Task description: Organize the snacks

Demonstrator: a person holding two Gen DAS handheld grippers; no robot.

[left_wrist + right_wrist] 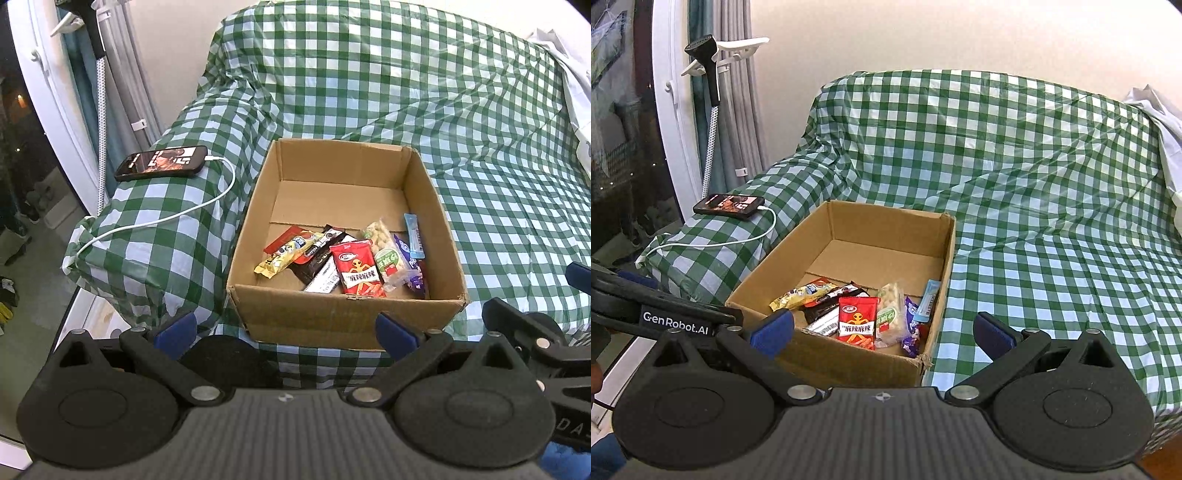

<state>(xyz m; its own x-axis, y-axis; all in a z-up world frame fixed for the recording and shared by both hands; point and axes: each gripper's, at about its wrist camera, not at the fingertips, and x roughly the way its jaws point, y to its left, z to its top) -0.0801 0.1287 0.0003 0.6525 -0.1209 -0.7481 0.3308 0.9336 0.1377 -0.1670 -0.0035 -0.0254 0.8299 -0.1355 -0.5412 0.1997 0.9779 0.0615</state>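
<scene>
An open cardboard box (343,317) (849,358) sits on a green-and-white checked sofa cover. Several snack packets lie in its near half: a red packet (357,267) (857,322), a yellow packet (286,254) (798,295), a green-and-white packet (388,260) (888,315), a blue stick (413,236) (929,301) and dark wrappers. My left gripper (286,330) is open and empty in front of the box's near wall. My right gripper (882,330) is open and empty, just right of the left gripper and in front of the box's near right corner.
A phone (162,163) (729,205) on a white charging cable (192,210) lies on the sofa arm left of the box. A garment steamer (709,66), curtains and a window stand at the far left. White cloth (1160,122) lies on the sofa's right end.
</scene>
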